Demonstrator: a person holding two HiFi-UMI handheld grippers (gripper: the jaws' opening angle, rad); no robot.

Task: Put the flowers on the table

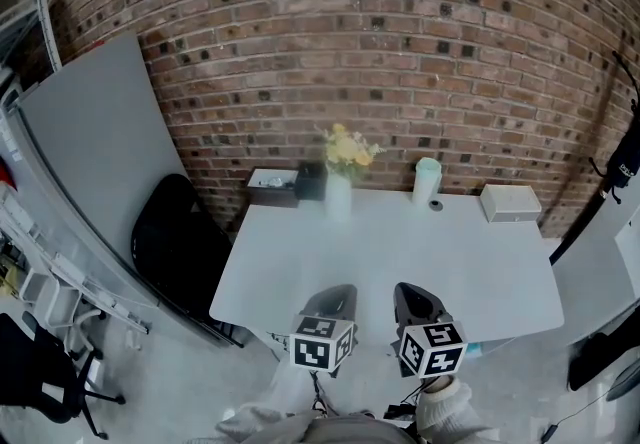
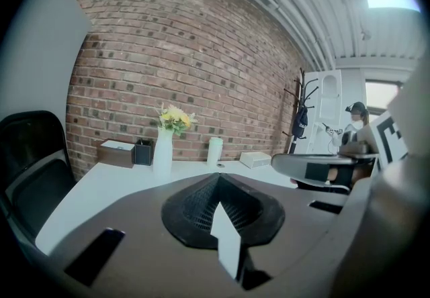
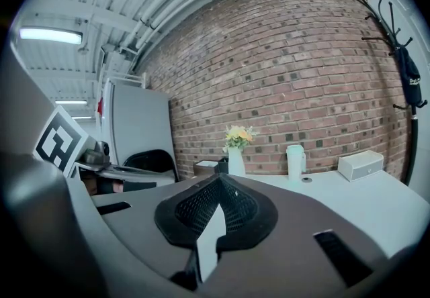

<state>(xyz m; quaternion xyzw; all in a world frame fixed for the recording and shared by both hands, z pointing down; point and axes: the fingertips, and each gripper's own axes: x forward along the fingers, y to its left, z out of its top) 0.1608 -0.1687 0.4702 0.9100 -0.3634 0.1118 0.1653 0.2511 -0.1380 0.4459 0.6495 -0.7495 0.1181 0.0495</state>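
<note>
Judging by the yellow flowers (image 1: 348, 148) standing in their white vase (image 1: 338, 196) at the counter's (image 1: 400, 262) far edge, your task looks done, with your left gripper (image 1: 337, 298) and right gripper (image 1: 414, 302) closed, empty, near you.

A: State of left gripper (image 1: 337, 298)?
B: Jaws pressed together, empty. Held low, pointing forward, just beside right gripper (image 1: 414, 302).
A: And right?
B: Same deal: closed tight, empty, level with left.

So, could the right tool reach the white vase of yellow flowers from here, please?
Probably yes: only bare grey tabletop lies between the shut right tool and the white flower vase at the far edge.
</note>
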